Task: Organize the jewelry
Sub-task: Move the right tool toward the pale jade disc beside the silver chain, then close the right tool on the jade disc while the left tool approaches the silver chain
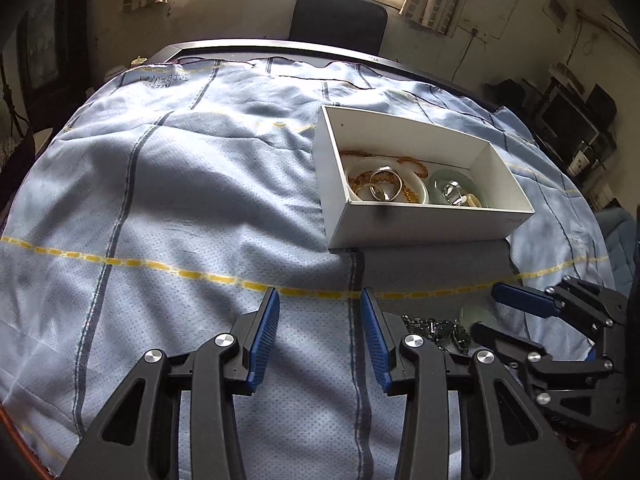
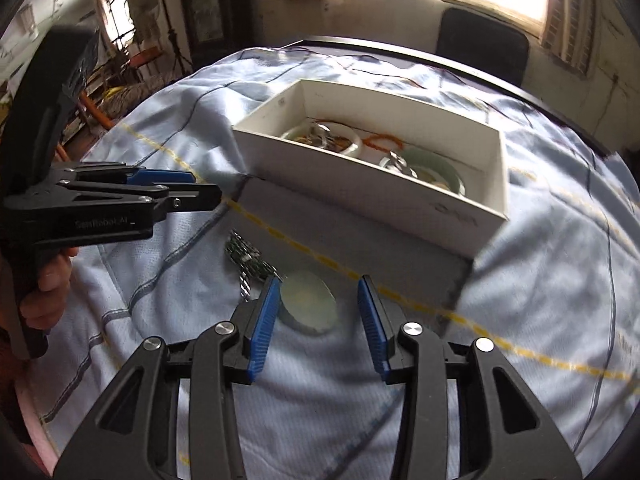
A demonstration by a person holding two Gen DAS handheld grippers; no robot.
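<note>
While my right gripper (image 2: 318,304) hangs with its blue pads spread wide, a pale green disc (image 2: 308,304) lies on the cloth between them, nearest the left pad. Just left of it lies a metal chain bracelet (image 2: 246,258). My left gripper (image 1: 320,320) is likewise released over bare blue cloth (image 1: 180,200). Farther off sits the white box (image 1: 420,224), holding silver rings (image 1: 380,186) and what look like amber beads.

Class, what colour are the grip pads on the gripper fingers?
Blue, ribbed pads on black arms, clearest in the right wrist view.
</note>
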